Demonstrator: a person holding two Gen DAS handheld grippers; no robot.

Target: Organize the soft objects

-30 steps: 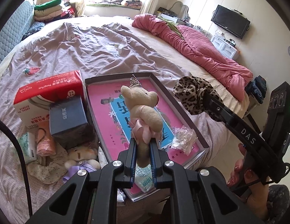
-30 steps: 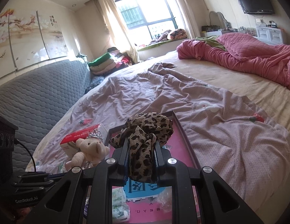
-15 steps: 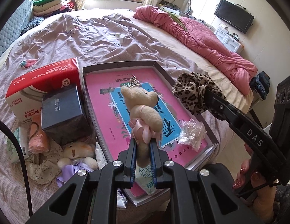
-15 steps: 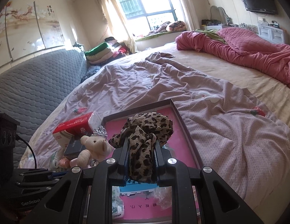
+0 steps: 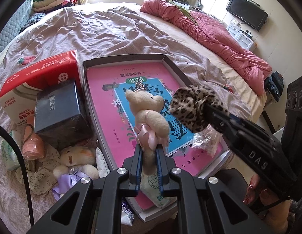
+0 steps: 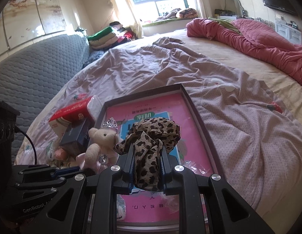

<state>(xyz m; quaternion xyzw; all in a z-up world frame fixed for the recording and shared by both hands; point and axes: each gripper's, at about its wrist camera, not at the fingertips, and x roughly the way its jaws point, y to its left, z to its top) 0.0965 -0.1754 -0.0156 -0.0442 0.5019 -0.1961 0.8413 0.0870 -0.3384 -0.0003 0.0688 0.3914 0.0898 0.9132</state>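
My left gripper (image 5: 148, 152) is shut on a small beige teddy bear (image 5: 149, 113) with a silver crown and pink ribbon, held above a shallow box (image 5: 123, 57) with a pink and blue book (image 5: 104, 101) in it. The bear also shows in the right wrist view (image 6: 100, 138). My right gripper (image 6: 147, 156) is shut on a leopard-print cloth (image 6: 152, 134), held above the same box (image 6: 199, 117). In the left wrist view the cloth (image 5: 191, 105) hangs just right of the bear.
Left of the box lie a red tissue pack (image 5: 40, 74), a dark blue box (image 5: 57, 109), a second plush toy (image 5: 75, 159), an orange pouch (image 5: 32, 146) and floral cloth. A crumpled clear wrapper (image 5: 205, 142) lies in the box. A pink quilt (image 5: 219, 33) lies far right.
Both grippers have moved closer over the box and tilted down. The leopard cloth now hangs nearer the bear. Both grips stay shut.
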